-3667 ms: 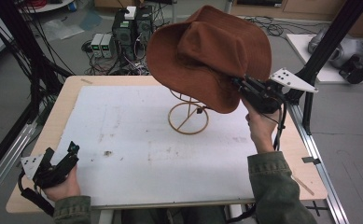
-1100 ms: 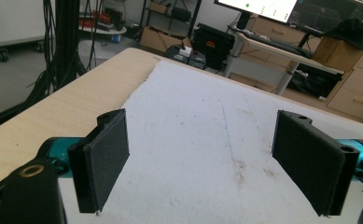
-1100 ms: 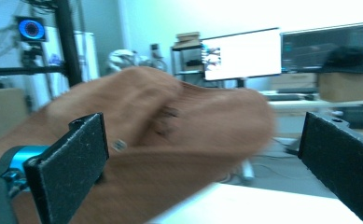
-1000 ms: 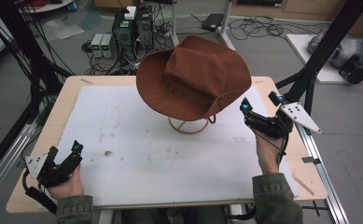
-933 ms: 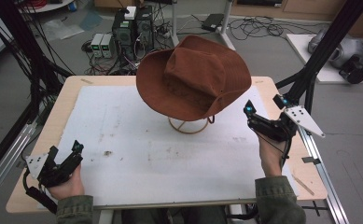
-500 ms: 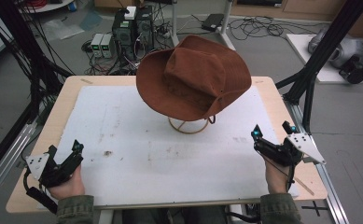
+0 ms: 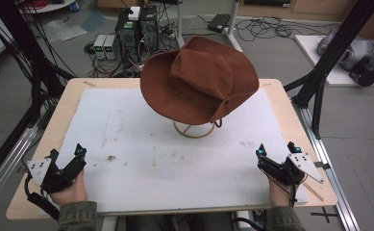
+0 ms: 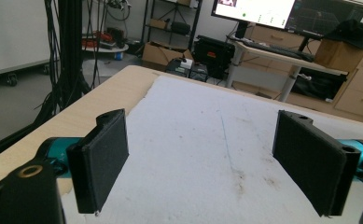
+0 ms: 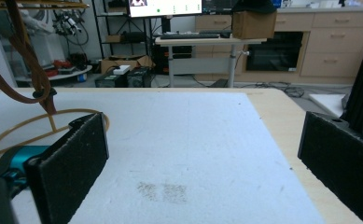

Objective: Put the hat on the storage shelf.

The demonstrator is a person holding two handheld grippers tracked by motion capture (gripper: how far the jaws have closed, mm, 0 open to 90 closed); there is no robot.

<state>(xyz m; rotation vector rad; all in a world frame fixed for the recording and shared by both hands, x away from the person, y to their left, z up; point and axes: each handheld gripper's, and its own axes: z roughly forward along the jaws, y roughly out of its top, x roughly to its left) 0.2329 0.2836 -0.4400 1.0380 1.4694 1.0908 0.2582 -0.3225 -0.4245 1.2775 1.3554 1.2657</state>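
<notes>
Your left gripper [image 7: 64, 166] and right gripper [image 7: 277, 159] rest empty, jaws spread; the hat [image 7: 201, 82], soft and light, takes best by its floppy brim.

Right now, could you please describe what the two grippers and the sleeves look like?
Both the left gripper and right gripper are black with teal accents, flat dark padded jaws, a grey three-cornered plate and a trailing black cable. The sleeves are olive green.

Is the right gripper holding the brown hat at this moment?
No, the right gripper rests open near the table edge, apart from the hat on its stand.
</notes>
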